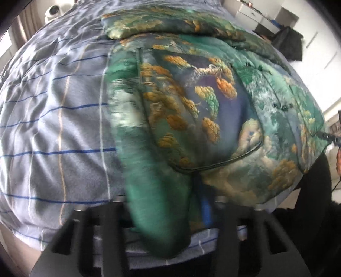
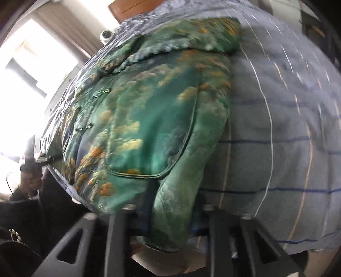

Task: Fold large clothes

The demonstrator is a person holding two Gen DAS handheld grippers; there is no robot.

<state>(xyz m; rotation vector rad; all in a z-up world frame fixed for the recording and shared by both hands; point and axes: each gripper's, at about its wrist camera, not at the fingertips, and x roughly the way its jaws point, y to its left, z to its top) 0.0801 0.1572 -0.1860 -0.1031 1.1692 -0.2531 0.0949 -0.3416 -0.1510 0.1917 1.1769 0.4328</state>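
Observation:
A padded green jacket point(image 1: 191, 106) printed with gold and white clouds lies spread on a blue-grey striped bedsheet point(image 1: 53, 127). In the left wrist view a thick green fold of it, blurred, runs down between the fingers of my left gripper point(image 1: 162, 204), which is shut on it. My right gripper point(image 1: 328, 136) pinches the jacket's edge at the far right. In the right wrist view the jacket point(image 2: 149, 117) hangs toward my right gripper point(image 2: 168, 211), shut on a green fold. My left gripper point(image 2: 43, 158) grips the jacket's left edge, above a hand point(image 2: 29, 181).
The striped sheet point(image 2: 287, 127) covers the bed around the jacket. A white round device point(image 1: 52, 10) sits beyond the bed's far corner. White drawers point(image 1: 255, 12) and a dark draped cloth point(image 1: 289, 42) stand behind. A wooden headboard point(image 2: 132, 7) and a bright window point(image 2: 32, 64) show.

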